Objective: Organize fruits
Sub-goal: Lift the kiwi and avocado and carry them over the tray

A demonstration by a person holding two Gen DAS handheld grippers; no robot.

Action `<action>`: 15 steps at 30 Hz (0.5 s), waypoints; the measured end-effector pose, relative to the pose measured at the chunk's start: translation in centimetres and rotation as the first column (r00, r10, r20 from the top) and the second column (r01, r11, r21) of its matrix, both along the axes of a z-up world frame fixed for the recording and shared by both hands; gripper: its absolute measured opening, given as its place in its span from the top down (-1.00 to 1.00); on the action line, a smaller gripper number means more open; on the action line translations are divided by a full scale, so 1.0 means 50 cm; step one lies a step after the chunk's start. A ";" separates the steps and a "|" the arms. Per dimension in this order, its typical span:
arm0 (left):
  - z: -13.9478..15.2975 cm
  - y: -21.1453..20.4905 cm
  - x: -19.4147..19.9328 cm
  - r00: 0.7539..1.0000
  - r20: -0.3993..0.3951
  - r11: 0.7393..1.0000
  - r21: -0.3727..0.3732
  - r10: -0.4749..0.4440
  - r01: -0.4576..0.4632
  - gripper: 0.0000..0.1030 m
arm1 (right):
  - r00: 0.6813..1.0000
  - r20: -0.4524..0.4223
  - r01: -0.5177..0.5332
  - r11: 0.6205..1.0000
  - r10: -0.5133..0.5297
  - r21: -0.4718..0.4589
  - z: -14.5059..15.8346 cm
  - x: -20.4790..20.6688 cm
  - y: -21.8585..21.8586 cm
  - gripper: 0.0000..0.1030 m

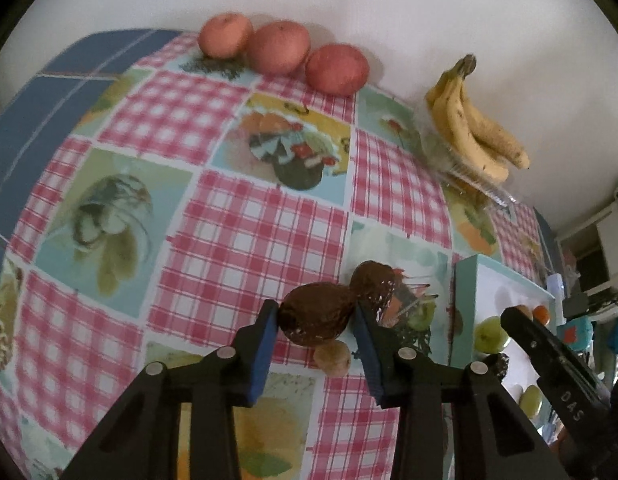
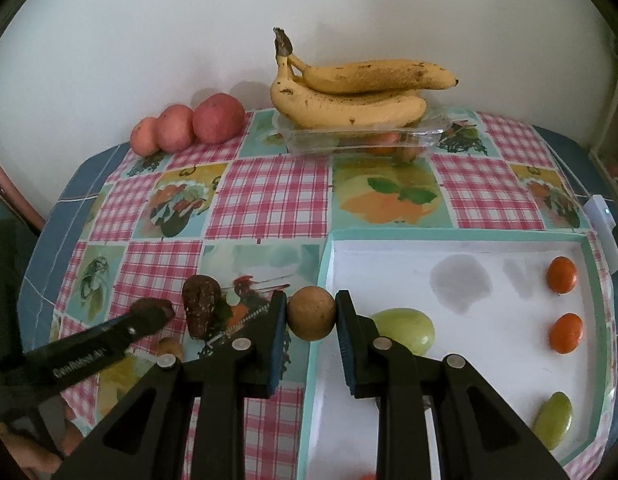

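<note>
Left gripper (image 1: pixel 315 316), nearest the left wrist lens: angled steeply down, blue-padded fingers (image 1: pixel 265 344) pinching a dark brown wrinkled fruit (image 1: pixel 315 314), lifted clear of the counter (image 1: pixel 245 216). A second dark fruit (image 1: pixel 373 284) sits just behind it; a small tan fruit (image 1: pixel 332 357) lies below on the cloth.

Right gripper (image 2: pixel 311 312): same steep downward tilt, fingers (image 2: pixel 279 332) clamped on a round tan fruit (image 2: pixel 311 313), held over the left rim of the white tray (image 2: pixel 509 248).

Right wrist view only: tray interior with two small orange fruits (image 2: pixel 562 275), a green fruit (image 2: pixel 407 330) just behind the right finger, another green one (image 2: pixel 553 420) at the near corner. It also catches the left gripper from the side (dark fruit at its tip).

Left wrist view only: broad stretch of checked cloth to the left.

Both views: three red apples (image 1: pixel 279 52) and bananas (image 2: pixel 357 92) on a clear plastic container (image 2: pixel 349 138) against the wall.
</note>
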State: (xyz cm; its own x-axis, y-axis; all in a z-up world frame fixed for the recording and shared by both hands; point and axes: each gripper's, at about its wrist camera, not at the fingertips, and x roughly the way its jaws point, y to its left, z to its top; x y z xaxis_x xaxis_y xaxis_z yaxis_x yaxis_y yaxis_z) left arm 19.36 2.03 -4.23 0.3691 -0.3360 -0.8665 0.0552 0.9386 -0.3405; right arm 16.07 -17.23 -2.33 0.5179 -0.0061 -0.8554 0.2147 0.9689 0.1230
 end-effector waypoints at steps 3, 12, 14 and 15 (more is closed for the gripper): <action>0.019 0.006 -0.016 1.000 0.020 1.000 0.000 0.006 -0.006 0.20 | 1.000 -0.002 0.008 1.000 -0.008 -0.007 0.009 -0.012 -0.009 0.50; 0.075 -0.038 -0.078 0.995 0.095 0.999 0.032 -0.044 0.041 0.20 | 0.997 -0.027 0.077 0.997 -0.077 -0.015 0.019 -0.082 -0.069 0.50; 0.089 -0.064 -0.095 0.990 0.116 0.996 0.044 -0.078 0.073 0.20 | 0.995 -0.029 0.095 0.995 -0.096 -0.023 0.021 -0.097 -0.083 0.50; 0.096 -0.083 -0.104 0.987 0.127 0.994 0.053 -0.102 0.096 0.20 | 0.994 -0.031 0.109 0.994 -0.109 -0.020 0.021 -0.107 -0.093 0.50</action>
State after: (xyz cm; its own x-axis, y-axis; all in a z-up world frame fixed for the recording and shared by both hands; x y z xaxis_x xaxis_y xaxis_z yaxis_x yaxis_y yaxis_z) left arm 14.16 -2.11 0.58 0.4459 -0.3365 -0.8294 0.1893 0.9411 -0.2801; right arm 10.74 -21.88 -1.26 0.4861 -0.0768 -0.8705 0.3227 0.9415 0.0971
